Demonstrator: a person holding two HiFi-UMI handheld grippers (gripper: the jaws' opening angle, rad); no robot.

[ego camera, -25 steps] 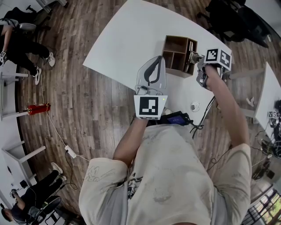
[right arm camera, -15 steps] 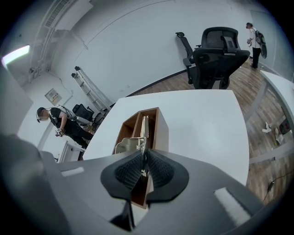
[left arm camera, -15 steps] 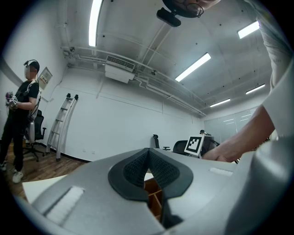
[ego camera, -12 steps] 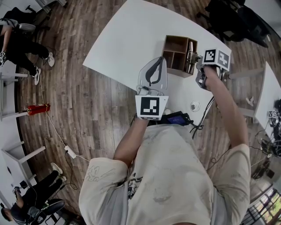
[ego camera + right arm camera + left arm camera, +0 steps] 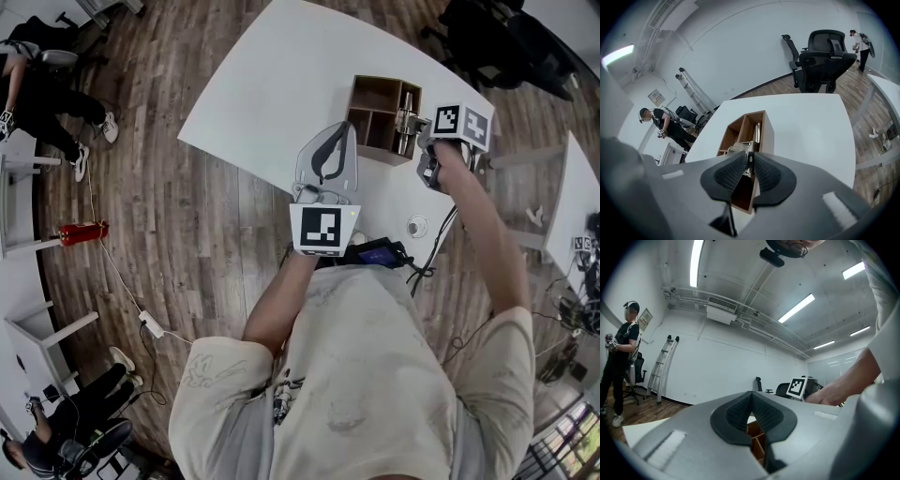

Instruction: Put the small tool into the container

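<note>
**Head view.** A person stands at a curved white desk with a gripper in each hand. The right gripper, at the upper right of the frame, holds a small silvery metal tool over the right-hand edge of a brown wooden box divided into compartments. The left gripper hangs at the frame's centre, just short of the box and touching nothing.

**Left gripper view.** The left gripper's jaws are pressed together with nothing between them. A sliver of the wooden box shows below them. The tool is out of sight here.

**Right gripper view.** The head view leaves the grip unclear, and this view settles it. The right gripper's jaws are clenched on the metal tool. The tool's slim end reaches forward along the narrow compartment on the right side of the box, which stands on the desk. How deep the tool sits in that slot cannot be read.

On this evidence the placing step is in hand, with the tool lined up with the slot but not let go. The next move likely calls for easing it down between the thin walls, keeping it clear of the rim, and then parting the jaws.
</note>
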